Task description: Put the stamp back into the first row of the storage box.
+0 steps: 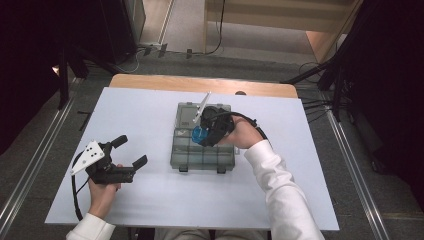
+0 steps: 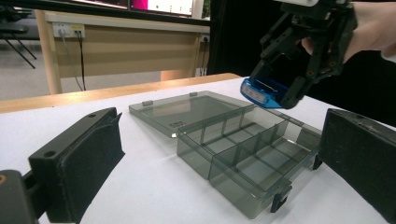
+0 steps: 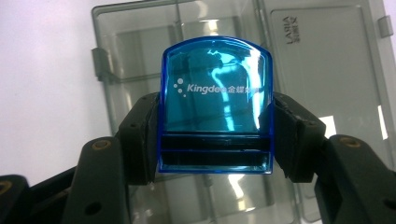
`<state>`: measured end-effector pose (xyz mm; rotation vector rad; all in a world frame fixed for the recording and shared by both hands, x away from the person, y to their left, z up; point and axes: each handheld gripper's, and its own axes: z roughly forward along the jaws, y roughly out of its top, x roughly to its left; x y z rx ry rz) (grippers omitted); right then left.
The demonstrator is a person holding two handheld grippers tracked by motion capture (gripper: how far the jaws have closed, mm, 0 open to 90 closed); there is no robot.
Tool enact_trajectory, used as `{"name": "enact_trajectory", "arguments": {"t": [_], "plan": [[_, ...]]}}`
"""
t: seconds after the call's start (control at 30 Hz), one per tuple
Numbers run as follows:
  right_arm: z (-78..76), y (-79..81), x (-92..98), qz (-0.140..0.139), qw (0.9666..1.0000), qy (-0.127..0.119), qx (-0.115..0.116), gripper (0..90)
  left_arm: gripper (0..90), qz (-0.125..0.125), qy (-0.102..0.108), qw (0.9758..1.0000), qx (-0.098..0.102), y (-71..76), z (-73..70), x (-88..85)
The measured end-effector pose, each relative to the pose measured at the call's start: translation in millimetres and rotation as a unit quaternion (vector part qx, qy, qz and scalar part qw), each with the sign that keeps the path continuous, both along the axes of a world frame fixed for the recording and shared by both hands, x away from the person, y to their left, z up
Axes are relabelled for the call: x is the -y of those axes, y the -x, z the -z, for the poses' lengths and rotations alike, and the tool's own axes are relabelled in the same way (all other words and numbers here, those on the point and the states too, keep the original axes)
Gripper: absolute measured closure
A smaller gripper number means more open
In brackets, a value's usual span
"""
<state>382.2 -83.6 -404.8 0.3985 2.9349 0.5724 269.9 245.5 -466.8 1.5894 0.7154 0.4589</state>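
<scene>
While the left gripper [image 1: 131, 151] rests on the white table [image 1: 150, 200], jaws wide apart and empty; the right gripper [image 1: 200, 135] hangs over the open smoked-plastic organiser box [image 1: 202, 157]. Its jaws clamp a blue translucent Kingdee-marked case [image 3: 215, 107].

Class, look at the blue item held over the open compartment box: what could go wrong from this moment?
1. The right gripper pinches the smooth blue plastic item only by its sides, so it may slip or tilt.
2. It hangs above the dividers of the grey box, so it might land straddling one.
3. The left gripper rests apart from the box, so a nudge could slide it.
</scene>
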Motion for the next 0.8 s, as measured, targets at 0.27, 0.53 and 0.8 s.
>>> {"name": "enact_trajectory", "arguments": {"t": [0.27,0.53,0.8], "plan": [[12.9,-19.4,0.8,-0.008,0.9995,0.032,0.0,42.3,0.0,0.0,0.005,1.0,0.001,-0.4,-0.3,-0.2],[23.8,-32.6,5.3,-0.026,0.9985,0.048,0.001,42.2,0.0,-0.004,0.01,0.9999,-0.001,-2.8,0.6,-0.6],[32.7,-35.5,1.0,-0.032,0.9981,0.052,-0.009,42.0,0.0,-0.004,0.003,1.0,0.001,-2.6,0.7,-0.1]]}}
